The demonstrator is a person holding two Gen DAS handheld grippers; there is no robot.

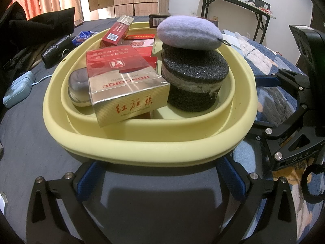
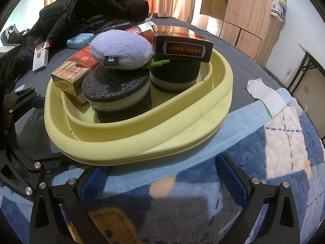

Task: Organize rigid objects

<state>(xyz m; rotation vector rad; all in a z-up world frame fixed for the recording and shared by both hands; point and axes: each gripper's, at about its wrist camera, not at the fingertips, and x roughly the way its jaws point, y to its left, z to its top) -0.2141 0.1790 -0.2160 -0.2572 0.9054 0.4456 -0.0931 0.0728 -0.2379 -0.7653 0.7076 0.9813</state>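
Note:
A pale yellow basin (image 1: 154,146) (image 2: 142,142) sits on the bed. It holds red and gold cigarette boxes (image 1: 121,85) (image 2: 71,75), a dark box (image 2: 182,44) on a second foam cylinder (image 2: 174,75), a black foam cylinder (image 1: 193,81) (image 2: 119,97) topped by a purple plush (image 1: 189,32) (image 2: 121,50), and a small grey case (image 1: 78,83). My left gripper (image 1: 160,183) is open and empty, just short of the basin's near rim. My right gripper (image 2: 162,183) is open and empty at the basin's other side, and shows in the left view (image 1: 270,105).
A black jacket (image 2: 81,10) lies at the back. A light blue case (image 1: 18,89) (image 2: 80,38), an open cigarette pack (image 2: 40,57) and dark wrappers (image 1: 56,50) lie on the grey sheet. A white cloth (image 2: 264,95) lies on the blue plush blanket (image 2: 243,172). A folding table (image 1: 233,6) stands behind.

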